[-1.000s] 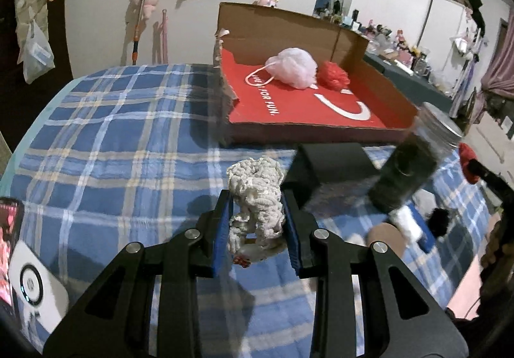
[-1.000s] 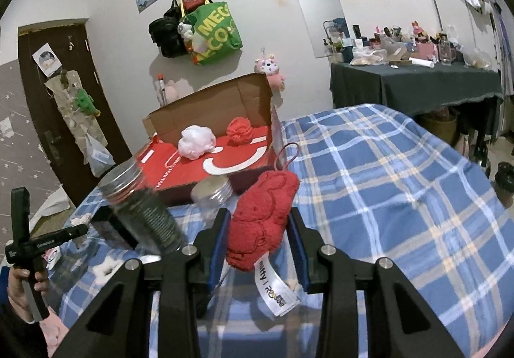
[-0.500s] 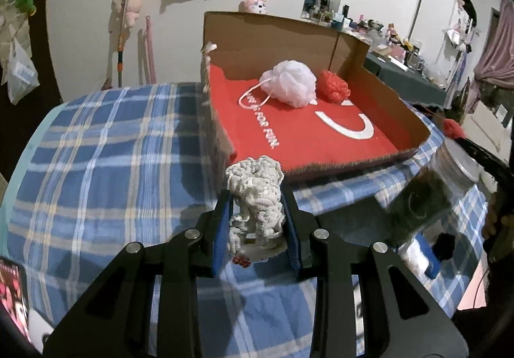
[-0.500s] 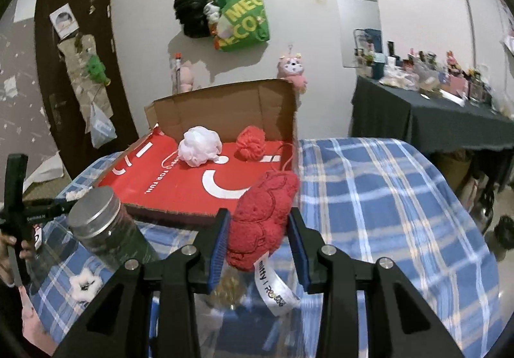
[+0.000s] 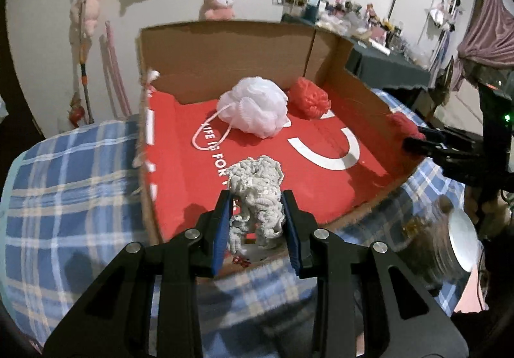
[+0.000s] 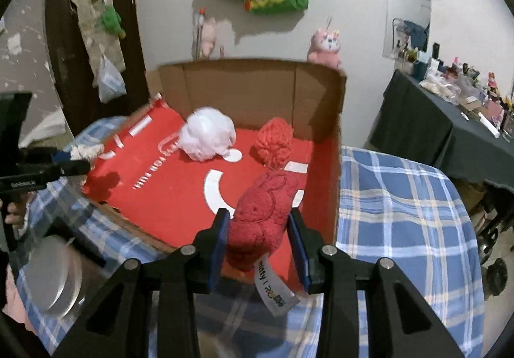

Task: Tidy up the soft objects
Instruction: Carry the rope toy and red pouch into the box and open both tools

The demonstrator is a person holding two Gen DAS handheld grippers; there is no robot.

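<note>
While over the red-lined box [image 5: 321,46], left tongs [image 5: 257,213] clamp white knit toy [image 5: 257,194], right tongs [image 6: 258,226] clamp red plush [image 6: 263,213].

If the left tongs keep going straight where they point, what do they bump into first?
Probably the red floor of the cardboard box. The left tongs, shut on the white knitted toy, aim down over its near edge. The white bath pouf sits farther back; depth is unclear.

Between the left gripper's [image 5: 257,220] matt black plastic jaws sat a nubbly grey-white knitted toy [image 5: 256,194]; ahead, raw brown cardboard walls [image 5: 231,59] enclosed a smooth red printed liner [image 5: 199,191], a frilly white mesh pouf [image 5: 253,107] and checked cloth [image 5: 64,197] beneath.
</note>
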